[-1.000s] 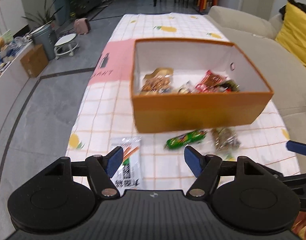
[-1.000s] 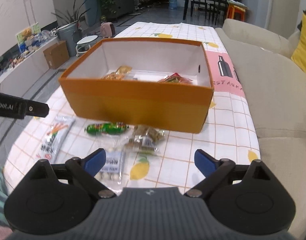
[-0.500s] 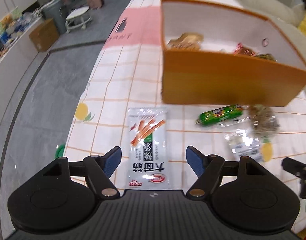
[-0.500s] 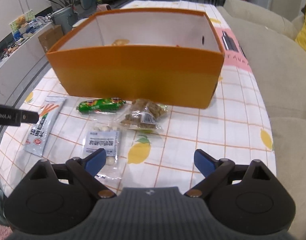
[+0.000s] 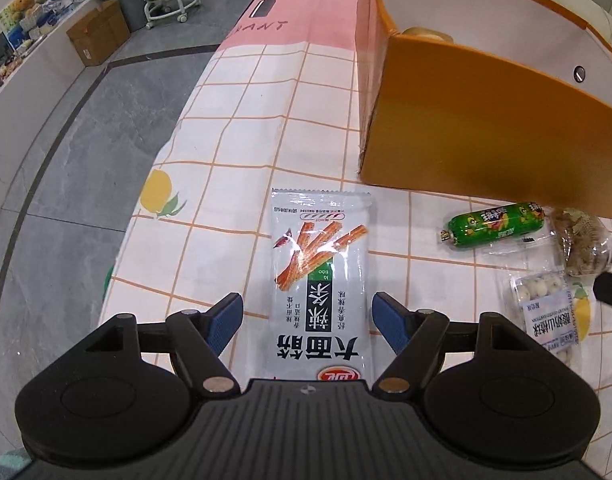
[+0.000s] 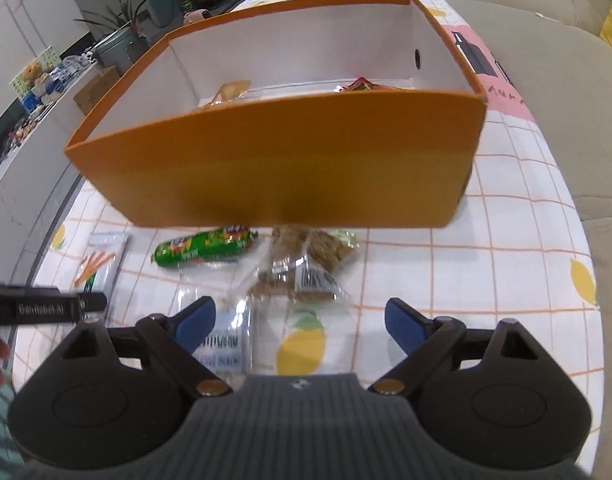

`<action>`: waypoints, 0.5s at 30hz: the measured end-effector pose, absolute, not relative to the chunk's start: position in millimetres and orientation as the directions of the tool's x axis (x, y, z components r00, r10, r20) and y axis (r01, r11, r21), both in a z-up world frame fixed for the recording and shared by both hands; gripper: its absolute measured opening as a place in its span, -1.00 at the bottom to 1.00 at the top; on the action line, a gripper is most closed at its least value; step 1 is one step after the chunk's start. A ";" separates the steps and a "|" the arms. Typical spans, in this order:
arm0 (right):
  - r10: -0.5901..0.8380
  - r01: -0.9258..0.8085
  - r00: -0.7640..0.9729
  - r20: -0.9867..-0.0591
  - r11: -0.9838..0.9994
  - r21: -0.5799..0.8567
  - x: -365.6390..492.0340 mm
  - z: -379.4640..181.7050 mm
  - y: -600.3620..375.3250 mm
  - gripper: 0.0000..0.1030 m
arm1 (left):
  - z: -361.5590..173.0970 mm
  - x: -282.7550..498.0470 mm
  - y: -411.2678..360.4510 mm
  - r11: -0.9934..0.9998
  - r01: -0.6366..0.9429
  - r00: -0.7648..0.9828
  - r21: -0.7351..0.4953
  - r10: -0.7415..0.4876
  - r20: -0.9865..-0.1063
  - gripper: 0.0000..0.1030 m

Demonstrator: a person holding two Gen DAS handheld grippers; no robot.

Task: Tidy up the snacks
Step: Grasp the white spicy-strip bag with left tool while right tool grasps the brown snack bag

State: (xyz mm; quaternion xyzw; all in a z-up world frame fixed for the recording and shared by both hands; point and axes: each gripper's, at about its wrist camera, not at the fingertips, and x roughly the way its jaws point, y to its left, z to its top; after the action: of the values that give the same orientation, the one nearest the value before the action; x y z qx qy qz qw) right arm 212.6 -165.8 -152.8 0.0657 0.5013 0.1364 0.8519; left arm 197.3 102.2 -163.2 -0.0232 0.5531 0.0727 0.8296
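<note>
A white snack packet with orange sticks printed on it (image 5: 320, 280) lies flat on the tablecloth. My left gripper (image 5: 308, 322) is open, low over it, with one finger on each side of its near half. An orange box (image 6: 289, 168) with several snacks inside stands behind. In front of the box lie a green sausage (image 6: 203, 246), a clear bag of brown snacks (image 6: 306, 268) and a clear packet of white candies (image 6: 229, 340). My right gripper (image 6: 299, 326) is open above the brown bag and the candy packet. The same loose snacks show in the left wrist view (image 5: 494, 224).
The table's left edge (image 5: 145, 196) drops to a grey floor. A beige sofa (image 6: 566, 80) runs along the table's right side. A cardboard box (image 5: 99, 36) and a white stool (image 5: 171, 2) stand on the floor far left.
My left gripper has swung left and down, from facing the box to straddling the white stick packet. My right gripper has dropped lower and closer to the loose snacks.
</note>
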 end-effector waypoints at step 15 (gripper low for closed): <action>0.298 -0.117 0.408 -0.863 0.955 0.274 242.3 -176.4 -158.6 0.26 | -168.4 202.0 110.6 0.989 -0.147 0.398 0.004 0.063 -0.915 0.63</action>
State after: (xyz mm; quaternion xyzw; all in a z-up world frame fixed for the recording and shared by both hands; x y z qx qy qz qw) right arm 242.3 -158.6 -176.4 0.0855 0.5296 0.1242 0.8347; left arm 202.0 110.6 -168.4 -0.0384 0.5450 0.0628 0.8352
